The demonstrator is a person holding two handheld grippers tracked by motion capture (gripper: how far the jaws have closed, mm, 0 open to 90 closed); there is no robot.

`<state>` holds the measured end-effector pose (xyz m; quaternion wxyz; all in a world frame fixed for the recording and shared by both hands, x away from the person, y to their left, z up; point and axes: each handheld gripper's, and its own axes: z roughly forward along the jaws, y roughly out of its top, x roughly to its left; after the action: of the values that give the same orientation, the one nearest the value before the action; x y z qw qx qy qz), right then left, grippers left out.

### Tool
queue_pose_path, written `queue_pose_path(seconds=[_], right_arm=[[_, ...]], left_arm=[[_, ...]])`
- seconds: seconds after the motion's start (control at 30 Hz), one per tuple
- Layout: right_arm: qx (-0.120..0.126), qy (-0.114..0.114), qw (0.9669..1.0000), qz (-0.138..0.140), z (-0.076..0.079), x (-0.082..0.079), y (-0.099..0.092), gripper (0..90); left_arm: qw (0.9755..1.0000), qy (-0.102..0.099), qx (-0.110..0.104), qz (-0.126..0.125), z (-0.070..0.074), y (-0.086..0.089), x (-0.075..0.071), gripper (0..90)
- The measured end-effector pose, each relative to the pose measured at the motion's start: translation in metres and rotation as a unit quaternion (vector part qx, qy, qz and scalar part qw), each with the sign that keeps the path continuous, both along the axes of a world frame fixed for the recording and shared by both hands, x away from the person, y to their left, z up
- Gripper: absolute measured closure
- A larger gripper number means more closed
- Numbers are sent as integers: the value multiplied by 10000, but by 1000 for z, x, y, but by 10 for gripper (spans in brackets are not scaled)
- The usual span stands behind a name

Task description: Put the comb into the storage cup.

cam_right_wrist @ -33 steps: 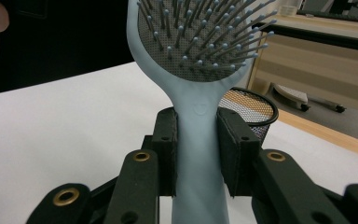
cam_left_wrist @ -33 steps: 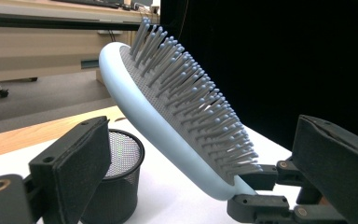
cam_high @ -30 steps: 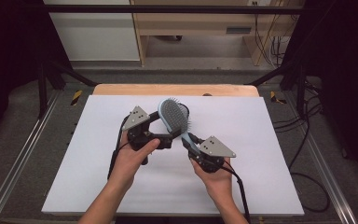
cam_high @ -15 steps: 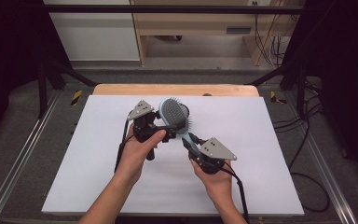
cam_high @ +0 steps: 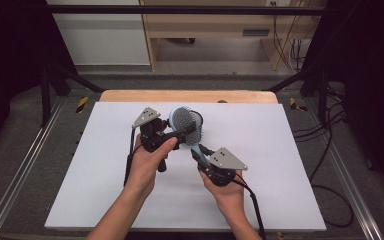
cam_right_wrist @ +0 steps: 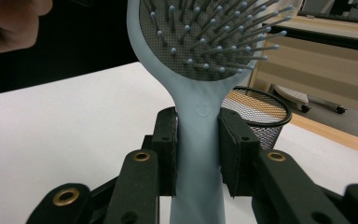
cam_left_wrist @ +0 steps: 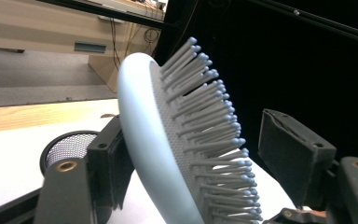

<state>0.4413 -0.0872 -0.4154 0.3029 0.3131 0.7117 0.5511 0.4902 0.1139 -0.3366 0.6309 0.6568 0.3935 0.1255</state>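
A light blue hairbrush with grey bristles is held upright above the white table. My right gripper is shut on its handle, both pads pressed against the sides. My left gripper reaches in from the left, its jaws on either side of the brush head. One pad lies against the smooth back. The other pad stands just off the bristle tips. These jaws have just been closing, with the brush head between them.
A black wire mesh cup stands on the table behind the brush, also seen past the left jaw as the mesh cup. Metal rails run along the table's sides, and a wooden edge lies at the back.
The left gripper's jaws have narrowed around the brush head and its body has tipped slightly toward the brush. The right gripper and the brush handle have stayed put.
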Motion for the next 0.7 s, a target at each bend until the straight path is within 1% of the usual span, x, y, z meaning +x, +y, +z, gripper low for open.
queue_pose_path(seconds=[0.07, 0.1, 0.23, 0.3, 0.57, 0.7], right_arm=[[2, 26, 10000, 17, -2, 1, 2, 697], [-18, 40, 10000, 34, -3, 0, 2, 697], [-44, 62, 10000, 28, -3, -1, 1, 697], [-69, 63, 10000, 15, -3, -1, 1, 697], [-61, 120, 9999, 21, -3, 0, 1, 697], [-66, 145, 9999, 6, -3, 0, 1, 697]], left_arm=[[10000, -7, -13, 22, -1, 1, 0, 352], [10000, 50, -73, 32, -2, 2, 1, 360], [9998, 125, -105, 65, -4, 1, 2, 402], [9997, 152, -154, 65, -4, -1, 2, 408], [9997, 179, -153, 115, -4, -3, 1, 425], [9994, 207, -224, 138, -4, -4, 0, 445]])
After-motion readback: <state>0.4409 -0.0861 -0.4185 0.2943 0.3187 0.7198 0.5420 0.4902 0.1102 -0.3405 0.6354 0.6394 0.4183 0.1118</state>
